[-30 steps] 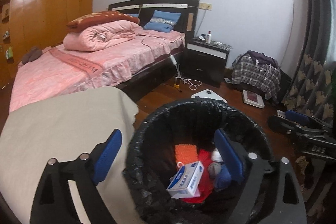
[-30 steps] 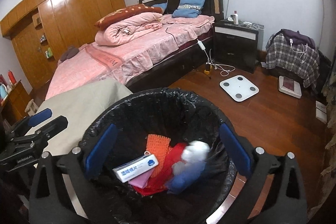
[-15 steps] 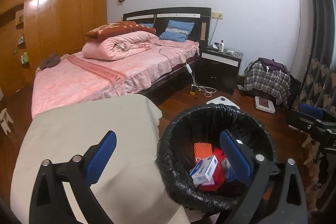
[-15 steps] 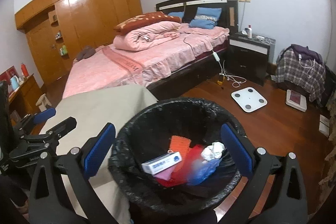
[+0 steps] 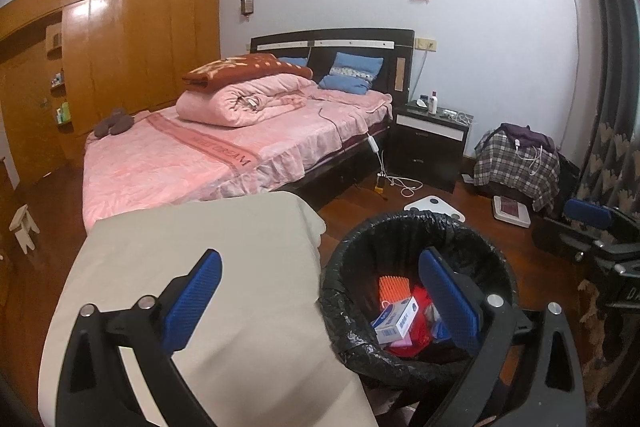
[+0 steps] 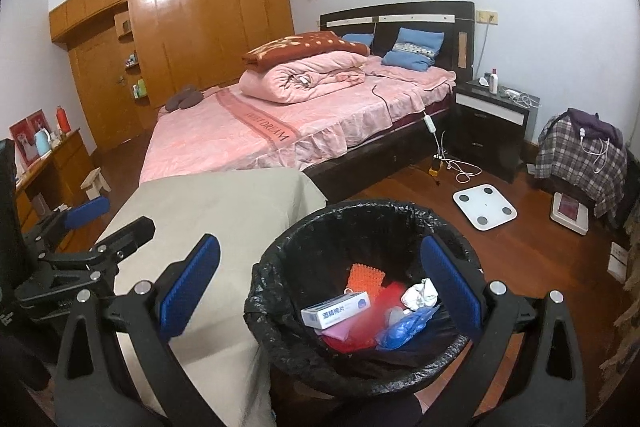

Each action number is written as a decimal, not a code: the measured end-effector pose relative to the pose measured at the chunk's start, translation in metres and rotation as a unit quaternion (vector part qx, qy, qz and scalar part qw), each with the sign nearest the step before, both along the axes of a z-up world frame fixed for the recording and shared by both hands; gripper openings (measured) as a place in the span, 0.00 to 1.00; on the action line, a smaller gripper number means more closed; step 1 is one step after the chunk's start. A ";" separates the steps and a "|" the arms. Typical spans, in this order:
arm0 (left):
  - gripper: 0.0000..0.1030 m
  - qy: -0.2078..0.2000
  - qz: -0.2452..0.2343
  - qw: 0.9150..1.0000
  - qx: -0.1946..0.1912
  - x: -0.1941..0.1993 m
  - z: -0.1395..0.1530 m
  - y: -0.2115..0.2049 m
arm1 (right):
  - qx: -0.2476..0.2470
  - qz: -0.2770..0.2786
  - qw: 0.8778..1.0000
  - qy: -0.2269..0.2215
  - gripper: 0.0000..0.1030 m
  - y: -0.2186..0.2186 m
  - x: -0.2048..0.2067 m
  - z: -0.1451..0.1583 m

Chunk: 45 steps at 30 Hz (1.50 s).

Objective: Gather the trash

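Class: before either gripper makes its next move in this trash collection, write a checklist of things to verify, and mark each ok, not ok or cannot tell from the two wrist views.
1. Left gripper open and holding nothing: ok.
2. Right gripper open and holding nothing: ok.
3. Trash bin upright, black liner over its rim: ok.
4. Trash inside the bin, not on its rim: white box, orange mat, crumpled tissue and blue wrapper all lie inside: ok.
5. Room left in the bin: trash sits well below the rim: ok.
6. More trash left on the beige-covered table: none on the part in view; the rest cannot tell.
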State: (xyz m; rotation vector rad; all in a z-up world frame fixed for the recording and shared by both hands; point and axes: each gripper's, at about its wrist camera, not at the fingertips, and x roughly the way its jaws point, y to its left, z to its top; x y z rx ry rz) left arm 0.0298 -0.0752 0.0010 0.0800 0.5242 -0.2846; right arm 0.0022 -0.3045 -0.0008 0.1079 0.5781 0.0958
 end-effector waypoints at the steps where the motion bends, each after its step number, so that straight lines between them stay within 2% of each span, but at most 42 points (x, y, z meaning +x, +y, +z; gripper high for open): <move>1: 0.94 -0.001 0.002 1.000 -0.001 -0.001 0.001 0.002 | -0.001 0.001 1.000 0.000 0.95 0.001 -0.001 0.000; 45: 0.94 -0.006 0.010 1.000 -0.003 -0.011 0.014 0.010 | -0.004 0.007 1.000 0.003 0.95 0.013 0.002 0.000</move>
